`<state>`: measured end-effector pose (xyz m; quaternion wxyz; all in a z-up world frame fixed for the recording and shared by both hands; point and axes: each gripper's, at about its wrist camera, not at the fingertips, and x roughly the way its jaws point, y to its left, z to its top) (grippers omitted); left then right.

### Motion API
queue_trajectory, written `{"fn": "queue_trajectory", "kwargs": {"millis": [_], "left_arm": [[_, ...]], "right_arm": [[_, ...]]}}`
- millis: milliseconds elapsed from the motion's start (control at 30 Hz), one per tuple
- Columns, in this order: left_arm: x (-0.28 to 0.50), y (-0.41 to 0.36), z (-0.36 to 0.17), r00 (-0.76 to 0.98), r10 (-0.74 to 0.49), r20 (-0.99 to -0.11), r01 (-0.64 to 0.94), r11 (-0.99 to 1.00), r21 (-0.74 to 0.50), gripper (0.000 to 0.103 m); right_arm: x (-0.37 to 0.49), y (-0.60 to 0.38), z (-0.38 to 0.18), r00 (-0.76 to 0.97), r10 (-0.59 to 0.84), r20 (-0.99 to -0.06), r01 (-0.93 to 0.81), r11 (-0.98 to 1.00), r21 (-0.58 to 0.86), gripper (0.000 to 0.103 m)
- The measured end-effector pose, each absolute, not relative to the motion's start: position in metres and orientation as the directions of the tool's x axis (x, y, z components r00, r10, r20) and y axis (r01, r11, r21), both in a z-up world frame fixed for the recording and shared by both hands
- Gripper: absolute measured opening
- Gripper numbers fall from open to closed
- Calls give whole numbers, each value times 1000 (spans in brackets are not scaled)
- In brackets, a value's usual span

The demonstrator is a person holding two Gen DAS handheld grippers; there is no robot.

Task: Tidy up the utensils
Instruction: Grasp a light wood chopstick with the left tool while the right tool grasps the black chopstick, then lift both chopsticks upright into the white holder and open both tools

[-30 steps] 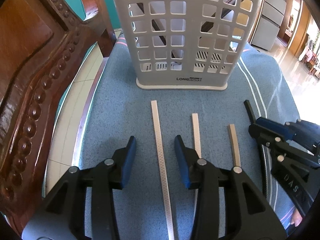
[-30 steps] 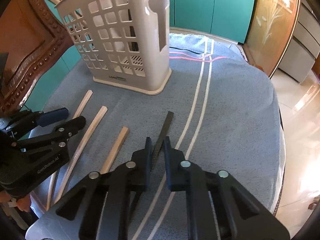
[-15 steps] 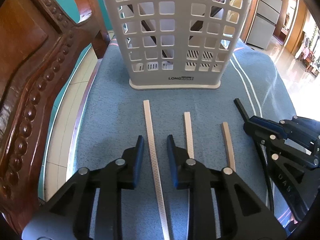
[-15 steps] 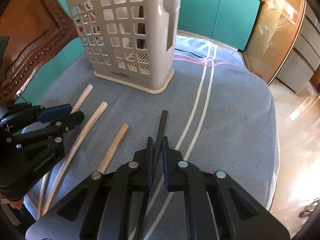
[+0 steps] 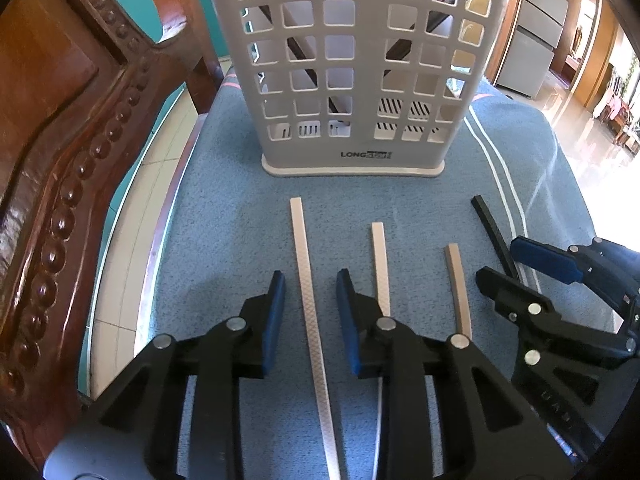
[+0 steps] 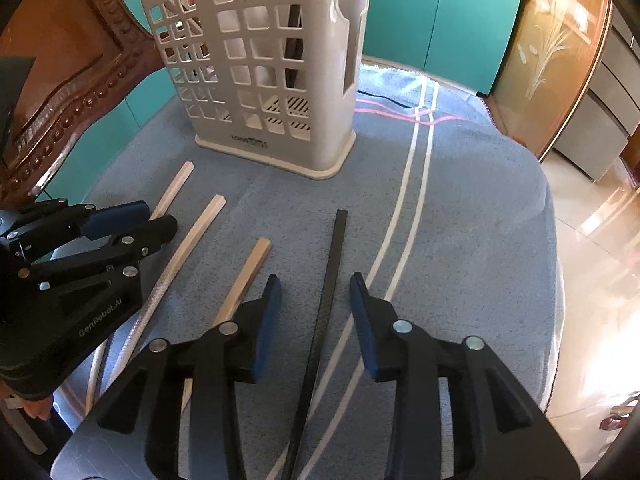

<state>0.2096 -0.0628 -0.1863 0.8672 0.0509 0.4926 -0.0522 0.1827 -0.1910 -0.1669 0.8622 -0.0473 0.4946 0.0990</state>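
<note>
A grey slotted utensil holder (image 5: 352, 68) stands upright on the blue towel; it also shows in the right wrist view (image 6: 264, 68). Several sticks lie side by side in front of it. My left gripper (image 5: 310, 284) is open, its jaws straddling the long white textured stick (image 5: 308, 280). Beside that lie a shorter white stick (image 5: 380, 264) and a tan stick (image 5: 458, 284). My right gripper (image 6: 316, 284) is open around the black stick (image 6: 330, 280), which lies on the towel. The right gripper also shows in the left wrist view (image 5: 516, 264).
A carved wooden chair back (image 5: 60, 152) rises close on the left. The blue towel (image 6: 472, 240) with white stripes covers the table, whose edge drops off at right to a shiny tiled floor. Teal cabinets (image 6: 436, 16) stand behind.
The right gripper opened from nearly shut around the black stick. The left gripper first narrowed on the white textured stick, then widened a little. Both moved slightly forward.
</note>
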Motion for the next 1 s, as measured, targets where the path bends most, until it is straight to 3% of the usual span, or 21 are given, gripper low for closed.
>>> {"fn": "queue_trajectory", "kwargs": {"millis": [33,167,233,533,1000], "left_arm": [[209,-64,-186,510,-39,-859,141,989,39,27],[208,-68,-186,510,-53,-858,154,988,31,19],[206,-71,-185,514,-53,-856,158,987,34,8],[193,-66,-153,591,-116,-799,163,986,-22,7],[137,-21,13,826,-272,-494,223,962,-157,7]], "right_arm": [[183,-192,-167,492,124,-862,-217,976,17,34],[182,-196,-166,497,126,-859,-198,980,29,9],[185,-201,-166,496,140,-857,-198,979,45,8],[172,-232,-112,649,215,-730,-187,975,121,6],[130,-264,21,806,400,-436,-306,912,272,7]]}}
